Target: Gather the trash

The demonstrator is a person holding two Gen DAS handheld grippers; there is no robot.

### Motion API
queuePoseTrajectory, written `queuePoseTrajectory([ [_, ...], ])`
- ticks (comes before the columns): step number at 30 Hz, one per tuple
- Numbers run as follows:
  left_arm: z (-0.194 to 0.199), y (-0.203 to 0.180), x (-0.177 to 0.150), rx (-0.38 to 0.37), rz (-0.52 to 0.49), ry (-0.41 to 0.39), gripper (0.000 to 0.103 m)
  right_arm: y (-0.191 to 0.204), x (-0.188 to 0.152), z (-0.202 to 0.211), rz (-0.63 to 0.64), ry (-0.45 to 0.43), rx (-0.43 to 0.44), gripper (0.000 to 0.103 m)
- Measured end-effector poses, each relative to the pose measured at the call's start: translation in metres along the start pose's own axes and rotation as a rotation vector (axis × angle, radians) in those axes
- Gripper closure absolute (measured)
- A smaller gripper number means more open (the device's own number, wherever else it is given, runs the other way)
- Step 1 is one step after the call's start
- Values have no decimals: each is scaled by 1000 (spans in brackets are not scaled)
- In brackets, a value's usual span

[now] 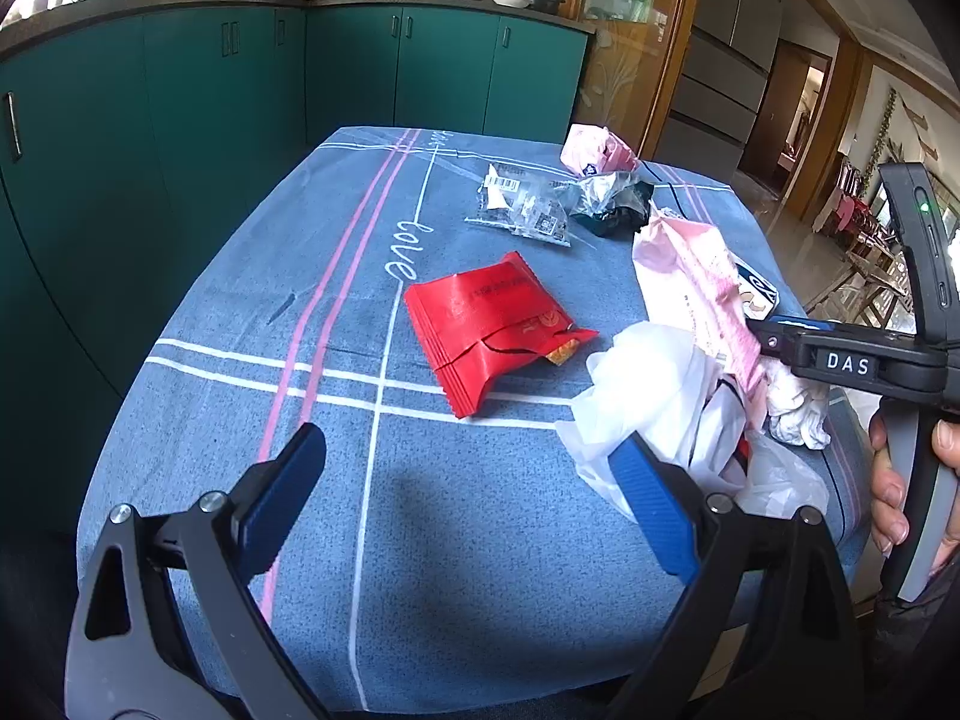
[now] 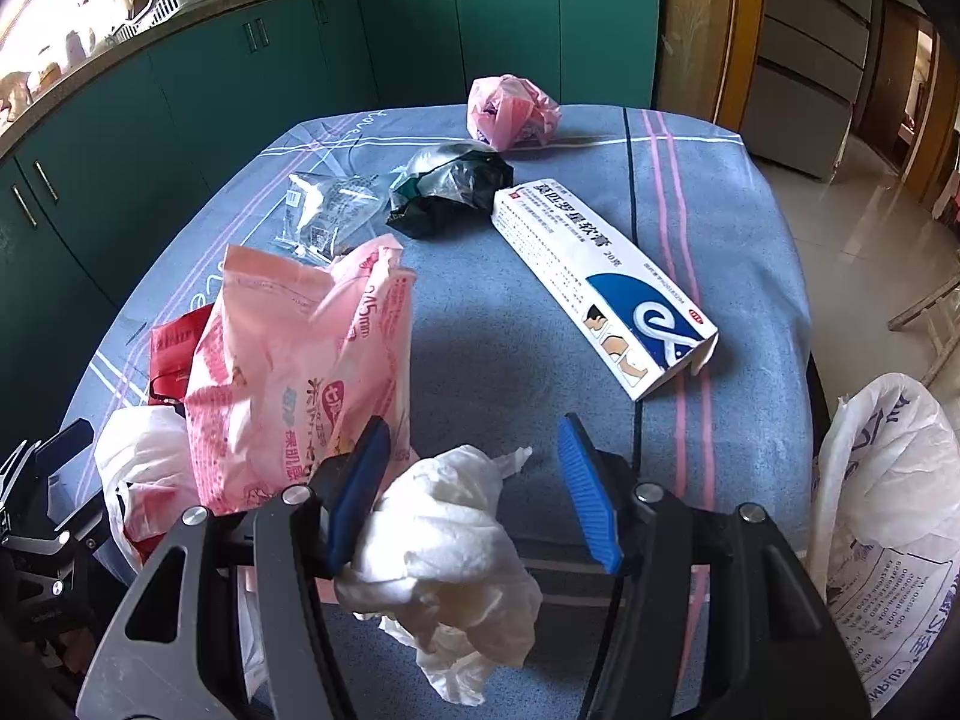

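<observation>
White tissue (image 2: 444, 558) sits loose in the wide right claw (image 2: 474, 498); left claw (image 1: 474, 492) wide, empty

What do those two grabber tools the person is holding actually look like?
Both are black hand-held frames with triangular cut-outs and silver pivot bolts. Each ends in two jaws faced with ribbed blue pads, as on the left gripper and the right gripper. Seen from the side, the right gripper has a white "DAS" label, a small green light and a grey grip. A dark sleeve shows below the hand.

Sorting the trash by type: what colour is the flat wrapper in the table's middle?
Red, with faint printed text; the flat wrapper shows best in the left wrist view.
</observation>
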State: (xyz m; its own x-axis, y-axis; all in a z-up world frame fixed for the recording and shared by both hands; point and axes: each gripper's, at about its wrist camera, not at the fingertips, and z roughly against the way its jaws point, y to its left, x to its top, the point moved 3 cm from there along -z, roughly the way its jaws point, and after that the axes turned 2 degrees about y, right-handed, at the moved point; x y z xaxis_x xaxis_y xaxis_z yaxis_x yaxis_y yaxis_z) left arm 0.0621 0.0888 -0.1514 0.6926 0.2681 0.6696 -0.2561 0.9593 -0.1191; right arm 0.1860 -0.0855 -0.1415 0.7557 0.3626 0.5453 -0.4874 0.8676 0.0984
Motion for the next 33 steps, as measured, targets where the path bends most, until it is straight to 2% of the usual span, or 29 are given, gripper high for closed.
queuePoseTrajectory([
  [8, 3, 1, -2, 9, -1, -2, 8, 16, 5, -11, 22, 0, 30, 44],
  [10, 3, 4, -2, 12, 8, -2, 8, 19, 5, -11, 34, -4, 35, 50],
  [12, 3, 6, -2, 13, 15, 0, 8, 21, 4, -10, 44, -4, 52, 64],
  [14, 2, 6, -3, 12, 19, 3, 8, 22, 3, -8, 47, -5, 53, 68],
  [22, 2, 3, -3, 13, 6, -1, 8, 3, 0, 2, 10, -11, -1, 69],
  [25, 5, 4, 0, 20, -2, -15, 8, -12, 0, 4, -32, -10, -28, 67],
  [28, 11, 6, 6, 47, -14, -46, 8, -22, -1, 7, -60, -16, -49, 55],
  [30, 13, 8, 12, 57, -16, -63, 8, -23, -1, 9, -63, -21, -45, 42],
  [33, 15, 10, 18, 70, -6, -72, 8, -17, 0, 10, -52, -30, -35, 34],
])
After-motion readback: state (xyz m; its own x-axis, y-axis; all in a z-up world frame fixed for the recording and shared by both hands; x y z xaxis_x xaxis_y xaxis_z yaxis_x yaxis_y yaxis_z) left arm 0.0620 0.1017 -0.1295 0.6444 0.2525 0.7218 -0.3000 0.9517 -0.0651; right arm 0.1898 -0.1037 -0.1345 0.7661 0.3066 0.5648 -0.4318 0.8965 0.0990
